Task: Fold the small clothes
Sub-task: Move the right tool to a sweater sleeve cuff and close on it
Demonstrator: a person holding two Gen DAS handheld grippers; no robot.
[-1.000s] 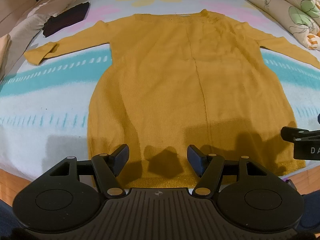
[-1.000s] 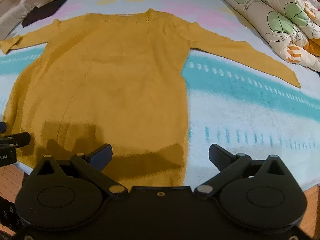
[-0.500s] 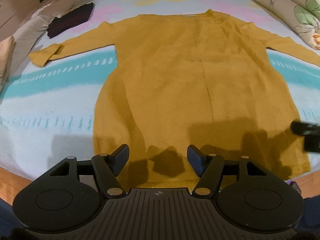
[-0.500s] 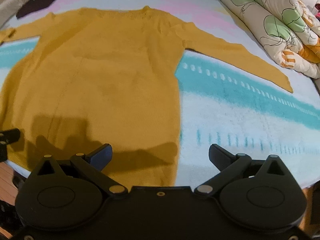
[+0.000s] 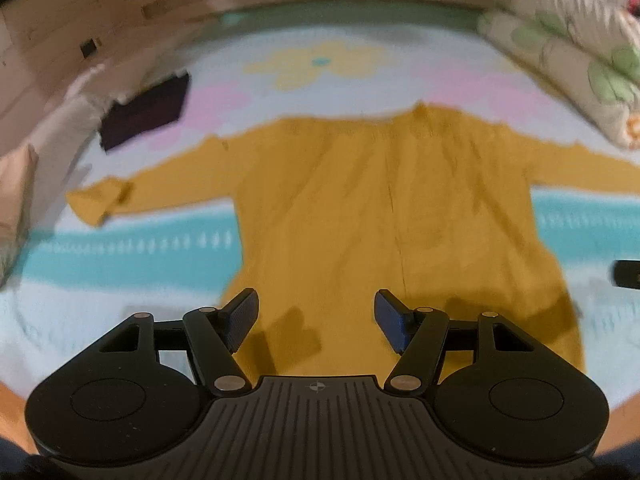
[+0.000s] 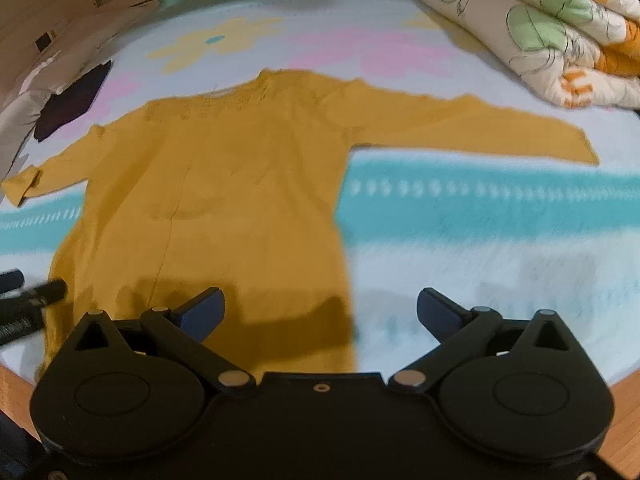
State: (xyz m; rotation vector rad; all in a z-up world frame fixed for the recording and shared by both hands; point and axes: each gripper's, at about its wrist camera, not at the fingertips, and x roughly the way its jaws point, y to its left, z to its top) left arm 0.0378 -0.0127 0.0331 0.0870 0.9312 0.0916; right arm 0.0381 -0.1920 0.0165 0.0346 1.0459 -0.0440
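Here's the mustard-yellow sweater [image 5: 384, 220], spread flat and face up across the middle of both frames on the bed cover [image 5: 120, 264], a pale cover with a teal band, pink patches and a yellow flower print. In the left wrist view its neckline sits just above centre, one sleeve runs out to the left edge with its cuff turned back, and the other sleeve stretches off the right side. In the right wrist view the whole right sleeve shows, lying straight toward the right edge of the frame, with its cuff near the folded floral quilt [image 6: 532, 28] in the upper right corner.

The left gripper [image 5: 316, 320] sits at the bottom centre of its frame, above the sweater's hem, jaws standing apart with nothing between them, only cloth and shadow below. The right gripper [image 6: 320, 316] hangs at the bottom of its own frame over the hem's right corner, jaws spread wider, and empty too. Neither pair of fingers touches the fabric.

A dark folded garment [image 5: 148, 110] lies in the upper left, well apart from the sweater, beside a pale pillow [image 5: 60, 128]. The left wrist view is blurred, so fine detail is lost. The tip of the other gripper pokes in at each frame's side edge.
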